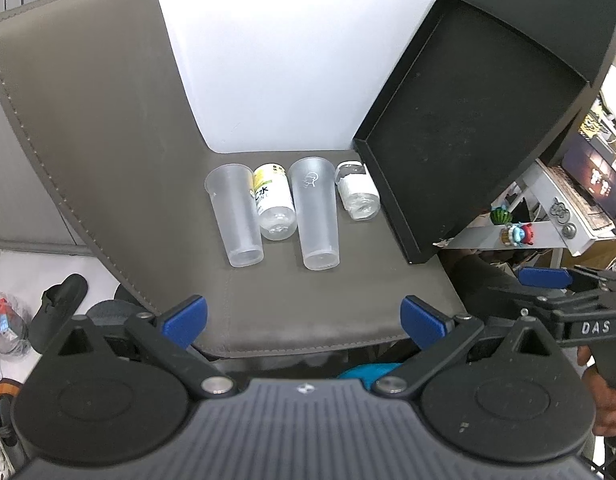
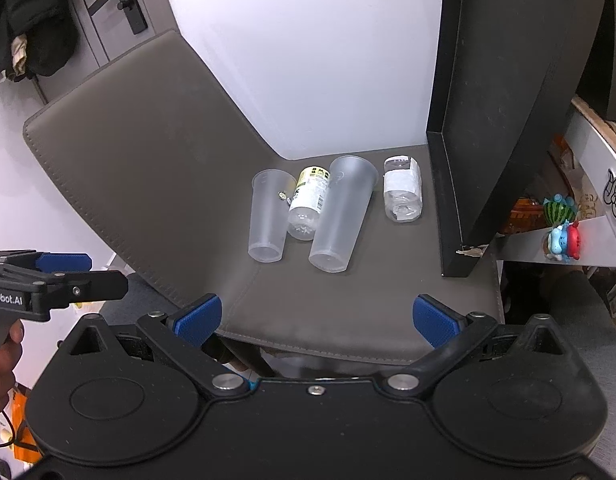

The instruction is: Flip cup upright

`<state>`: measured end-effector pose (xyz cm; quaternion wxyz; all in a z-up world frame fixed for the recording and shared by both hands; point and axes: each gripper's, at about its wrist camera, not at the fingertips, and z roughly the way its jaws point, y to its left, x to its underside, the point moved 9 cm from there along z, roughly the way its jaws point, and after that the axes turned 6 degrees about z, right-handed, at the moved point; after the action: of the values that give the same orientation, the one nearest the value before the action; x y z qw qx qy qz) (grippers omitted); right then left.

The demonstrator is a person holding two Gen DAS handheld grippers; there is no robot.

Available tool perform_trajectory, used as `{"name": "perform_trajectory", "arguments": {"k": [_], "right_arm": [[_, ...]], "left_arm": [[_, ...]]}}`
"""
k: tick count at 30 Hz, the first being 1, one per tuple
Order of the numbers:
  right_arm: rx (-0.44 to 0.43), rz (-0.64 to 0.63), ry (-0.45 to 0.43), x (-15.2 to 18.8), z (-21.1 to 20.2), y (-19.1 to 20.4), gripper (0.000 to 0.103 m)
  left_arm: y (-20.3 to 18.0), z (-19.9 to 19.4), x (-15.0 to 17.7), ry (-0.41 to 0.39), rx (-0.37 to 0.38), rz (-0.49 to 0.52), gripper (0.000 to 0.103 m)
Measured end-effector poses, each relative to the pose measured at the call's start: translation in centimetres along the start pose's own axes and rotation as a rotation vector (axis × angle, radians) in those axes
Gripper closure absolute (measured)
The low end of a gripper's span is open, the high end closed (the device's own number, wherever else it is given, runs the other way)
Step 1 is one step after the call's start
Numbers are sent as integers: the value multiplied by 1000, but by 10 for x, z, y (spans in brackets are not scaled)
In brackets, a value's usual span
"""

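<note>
Two clear plastic cups stand upside down on a grey leather mat [image 1: 308, 312], bases up. The left cup [image 1: 235, 216] also shows in the right wrist view [image 2: 267, 216]. The right, taller cup [image 1: 316, 216] also shows there [image 2: 342, 216]. My left gripper [image 1: 303, 322] is open and empty, near the mat's front edge, well short of the cups. My right gripper [image 2: 316, 318] is open and empty, also at the front edge. Each gripper shows at the side of the other's view.
Two small clear bottles stand inverted: one with a yellow label [image 1: 272, 204] between the cups, one with a white label [image 1: 356, 192] to the right. A black box lid [image 1: 468, 128] leans at the right. The mat curves up at the left. A shelf with toys [image 2: 564, 220] is far right.
</note>
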<state>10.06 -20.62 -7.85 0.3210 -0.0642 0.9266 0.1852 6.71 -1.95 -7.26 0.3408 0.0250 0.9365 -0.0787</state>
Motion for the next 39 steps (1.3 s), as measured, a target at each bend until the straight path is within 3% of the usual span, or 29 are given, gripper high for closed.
{"name": "perform_trajectory", "arguments": {"k": [23, 39], "right_arm": [[-5, 109, -59, -20, 41, -32, 0], [44, 234, -184, -32, 60, -61, 1]], "left_arm": [[15, 67, -38, 91, 11, -34, 1], [3, 116, -67, 127, 78, -50, 3]]}}
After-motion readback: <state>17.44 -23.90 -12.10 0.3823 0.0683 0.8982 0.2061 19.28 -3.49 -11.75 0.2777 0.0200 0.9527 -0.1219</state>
